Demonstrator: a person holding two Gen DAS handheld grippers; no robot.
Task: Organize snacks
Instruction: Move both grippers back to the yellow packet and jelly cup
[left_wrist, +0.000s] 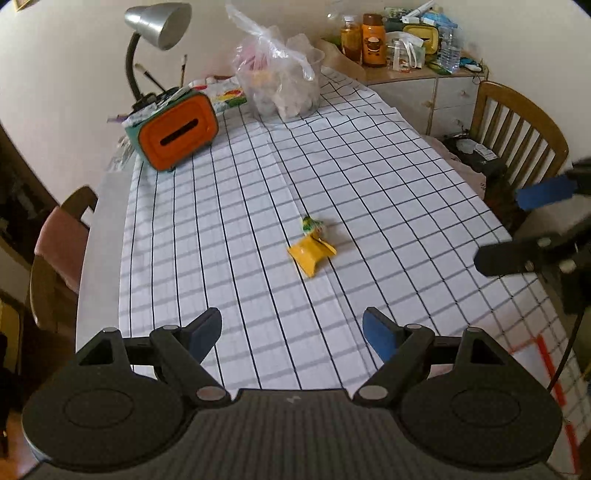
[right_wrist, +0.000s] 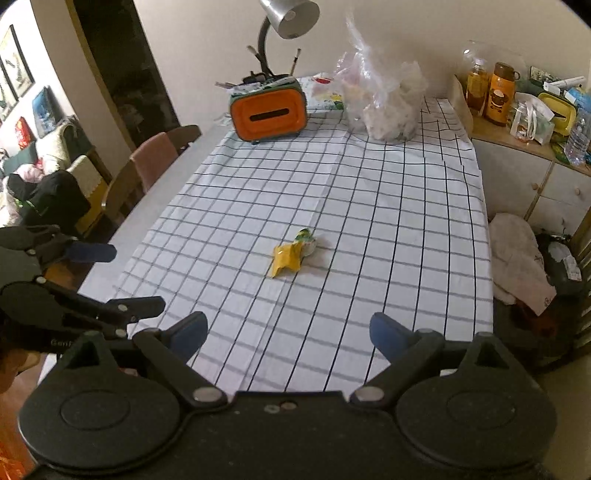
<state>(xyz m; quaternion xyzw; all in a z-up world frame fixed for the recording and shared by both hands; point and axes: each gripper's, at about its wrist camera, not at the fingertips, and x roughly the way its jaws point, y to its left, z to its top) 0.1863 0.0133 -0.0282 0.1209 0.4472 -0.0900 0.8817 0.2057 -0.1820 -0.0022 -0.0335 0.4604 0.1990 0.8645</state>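
Both the left tongs (left_wrist: 291, 334) and right tongs (right_wrist: 288, 336) gape empty, the yellow snack (left_wrist: 311, 254) ahead of each; only the right view shows sofa clutter (right_wrist: 48, 177).

A matt white cloth (left_wrist: 332, 177) with a dark grid covers the desk. On it lies a glossy yellow snack wrapper (left_wrist: 310, 254). Beyond the wrapper stand a smooth orange plastic box (left_wrist: 177, 131), a brushed-metal lamp shade (left_wrist: 159, 24) and a crinkled clear plastic bag (left_wrist: 277, 81). Right of it, a varnished wooden chair (left_wrist: 517, 125).
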